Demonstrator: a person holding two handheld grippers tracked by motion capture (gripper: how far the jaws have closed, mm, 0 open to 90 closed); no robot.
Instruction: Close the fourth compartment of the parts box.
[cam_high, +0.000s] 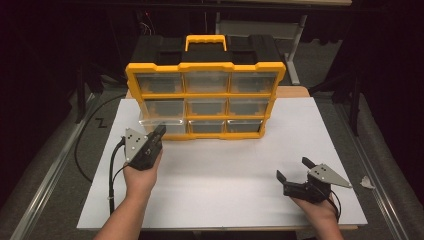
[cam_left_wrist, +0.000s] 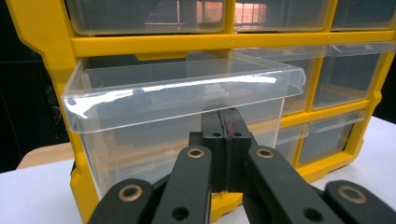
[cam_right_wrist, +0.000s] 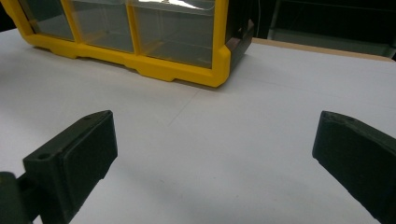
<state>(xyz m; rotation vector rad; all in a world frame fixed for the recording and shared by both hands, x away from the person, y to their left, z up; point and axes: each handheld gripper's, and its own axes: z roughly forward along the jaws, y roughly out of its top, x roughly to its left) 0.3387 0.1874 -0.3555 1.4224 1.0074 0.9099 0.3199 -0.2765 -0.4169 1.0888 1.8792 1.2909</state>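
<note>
High view: the left hand-held gripper (cam_high: 159, 131) is at the bottom-left clear drawer (cam_high: 161, 123) of the yellow organizer (cam_high: 205, 67), which stands on the white table (cam_high: 225, 170); the drawer sticks out a little.
Left gripper view: jaws pressed together, just before the drawer (cam_left_wrist: 177, 116) front.
Right gripper view: the right hand-held gripper (cam_right_wrist: 212, 154) is wide apart, holding nothing, over the table.

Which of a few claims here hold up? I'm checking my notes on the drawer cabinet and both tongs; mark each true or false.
1. The left tongs are shut. True.
2. The right tongs grip a drawer. False: they stand open over the white table, apart from the cabinet.
3. The bottom-left drawer sticks out. True.
4. The cabinet frame is blue. False: it is yellow.
5. The cabinet has nine drawers. True.
</note>
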